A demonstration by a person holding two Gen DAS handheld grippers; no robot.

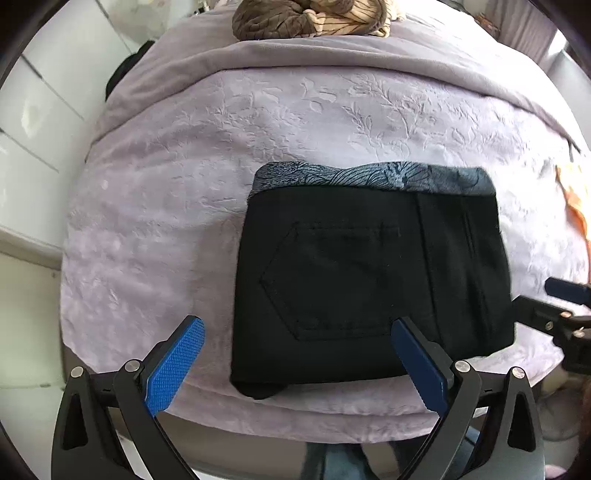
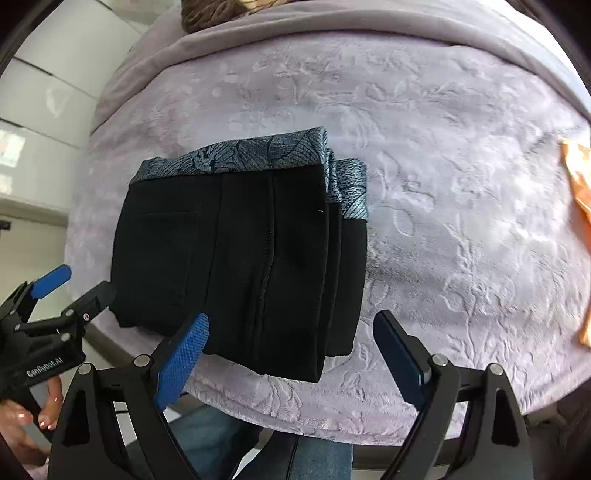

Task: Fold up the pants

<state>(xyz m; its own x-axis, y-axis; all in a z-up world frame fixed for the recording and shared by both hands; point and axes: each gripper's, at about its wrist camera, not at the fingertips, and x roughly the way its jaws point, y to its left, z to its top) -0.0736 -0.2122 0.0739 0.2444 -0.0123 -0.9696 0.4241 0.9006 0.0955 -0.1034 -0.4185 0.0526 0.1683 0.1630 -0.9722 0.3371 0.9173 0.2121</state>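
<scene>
Black pants (image 1: 369, 277) lie folded into a compact rectangle on the lilac bedspread (image 1: 166, 221), back pocket up, with a blue-grey patterned waistband along the far edge. They also show in the right wrist view (image 2: 240, 258) as stacked layers. My left gripper (image 1: 295, 354) is open and empty, hovering above the pants' near edge. My right gripper (image 2: 291, 347) is open and empty, above the near right corner of the pants. Each gripper shows at the edge of the other's view: the right (image 1: 554, 306) and the left (image 2: 70, 291).
A brown and striped bundle of clothes (image 1: 310, 16) sits at the far end of the bed. An orange cloth (image 1: 576, 199) lies at the right edge. White cabinets (image 1: 33, 129) stand to the left. The bed's near edge is just below the grippers.
</scene>
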